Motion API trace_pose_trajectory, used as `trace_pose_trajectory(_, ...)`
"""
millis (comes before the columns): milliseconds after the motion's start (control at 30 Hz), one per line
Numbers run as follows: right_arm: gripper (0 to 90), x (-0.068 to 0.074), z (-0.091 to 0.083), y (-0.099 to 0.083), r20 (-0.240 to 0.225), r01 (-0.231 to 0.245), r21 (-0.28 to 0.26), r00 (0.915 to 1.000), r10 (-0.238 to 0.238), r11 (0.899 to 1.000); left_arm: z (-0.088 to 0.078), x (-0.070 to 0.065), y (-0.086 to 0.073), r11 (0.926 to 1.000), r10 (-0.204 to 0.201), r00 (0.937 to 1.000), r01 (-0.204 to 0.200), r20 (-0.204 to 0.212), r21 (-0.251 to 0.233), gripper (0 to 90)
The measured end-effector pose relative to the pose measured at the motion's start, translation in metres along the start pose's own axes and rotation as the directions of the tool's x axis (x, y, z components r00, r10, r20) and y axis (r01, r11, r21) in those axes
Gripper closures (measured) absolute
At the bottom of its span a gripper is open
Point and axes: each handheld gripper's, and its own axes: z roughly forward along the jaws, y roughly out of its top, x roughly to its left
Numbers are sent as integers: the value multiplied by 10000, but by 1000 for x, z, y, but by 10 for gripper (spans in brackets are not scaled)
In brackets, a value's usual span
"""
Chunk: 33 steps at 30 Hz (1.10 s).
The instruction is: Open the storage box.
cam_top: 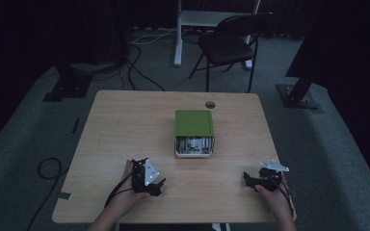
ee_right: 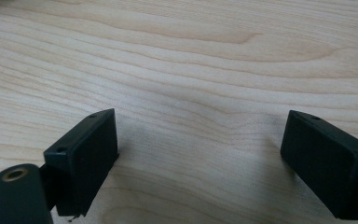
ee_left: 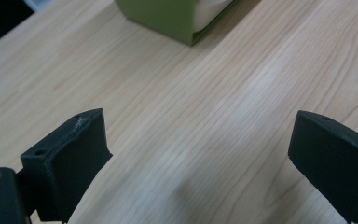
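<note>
A green-lidded box [cam_top: 194, 133] stands at the middle of the wooden table [cam_top: 125, 120]; its near side shows white with small items inside. A corner of the green box [ee_left: 177, 18] also appears at the top of the left gripper view. My left gripper [cam_top: 158, 186] rests low on the table at the front left, jaws wide apart with only bare wood between them [ee_left: 200, 144]. At the front right my right gripper [cam_top: 247, 178] sits on the table, also open with nothing between its jaws [ee_right: 200, 140].
A small round hole [cam_top: 210, 104] lies in the table behind the box. Beyond the table stand a black folding chair [cam_top: 229, 43] and a white desk leg [cam_top: 178, 33]. Cables [cam_top: 48, 168] trail on the dim carpet at the left.
</note>
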Motion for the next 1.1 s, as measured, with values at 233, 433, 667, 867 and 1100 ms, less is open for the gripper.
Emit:
trace_pose_trajectory(233, 107, 0, 0, 0, 1, -6, 4, 10000, 6, 10000, 5, -12, 11, 9980, 585, 9982, -581, 125, -259, 53)
trace_pose_trajectory(433, 107, 0, 0, 0, 1, -4, 5, 10000, 4, 10000, 10, -19, 25, 9903, 1330, 9911, -1327, 23, -418, 54)
trace_pose_trajectory(667, 107, 0, 0, 0, 2, -7, 4, 10000, 7, 10000, 14, -27, 37, 9797, 1923, 9813, -1921, -17, -578, 54)
trace_pose_trajectory(867, 107, 0, 0, 0, 0, -10, 6, 10000, 10, 10000, 19, -36, 43, 9652, 2495, 9684, -2490, -29, -806, 53)
trace_pose_trajectory(1100, 107, 0, 0, 0, 0, -7, 3, 10000, 7, 10000, 23, -44, 51, 9485, 3028, 9528, -3037, -239, -902, 61)
